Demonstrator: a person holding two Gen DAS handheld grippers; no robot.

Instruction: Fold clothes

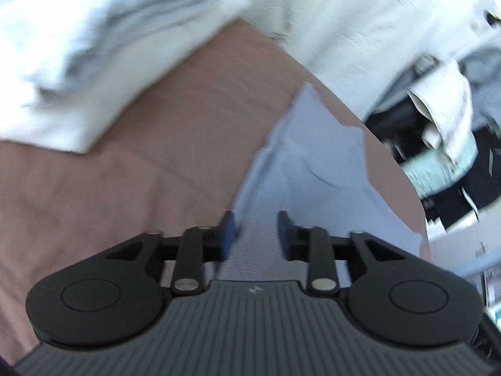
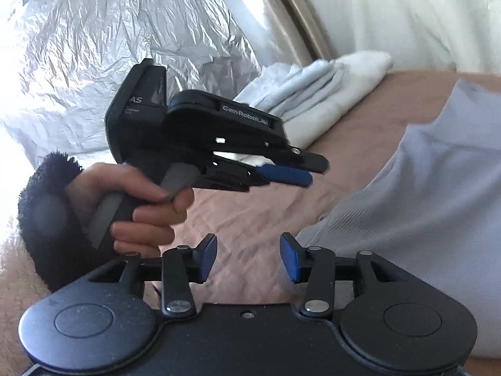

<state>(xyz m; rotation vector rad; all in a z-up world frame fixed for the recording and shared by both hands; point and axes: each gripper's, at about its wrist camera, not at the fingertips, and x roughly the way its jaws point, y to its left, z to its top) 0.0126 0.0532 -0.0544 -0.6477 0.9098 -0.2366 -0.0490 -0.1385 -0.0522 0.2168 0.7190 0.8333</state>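
Grippers are both gaping apart, gripping nothing: left gripper (image 1: pixel 255 232) hovering over lilac garment (image 1: pixel 300 169), right gripper (image 2: pixel 248 257) just beside it.

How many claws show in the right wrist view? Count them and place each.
2. The right claw sits at bottom centre, open over the brown cover; the left claw is mid-frame, held by a hand.

Background stuff around the bed

Crinkled silver plastic sheet (image 2: pixel 103 31) far left, pale cream curtain (image 2: pixel 407 9) far right, brass-coloured rail (image 2: pixel 300 15) between them, brown quilted bedspread (image 2: pixel 250 194) underneath.
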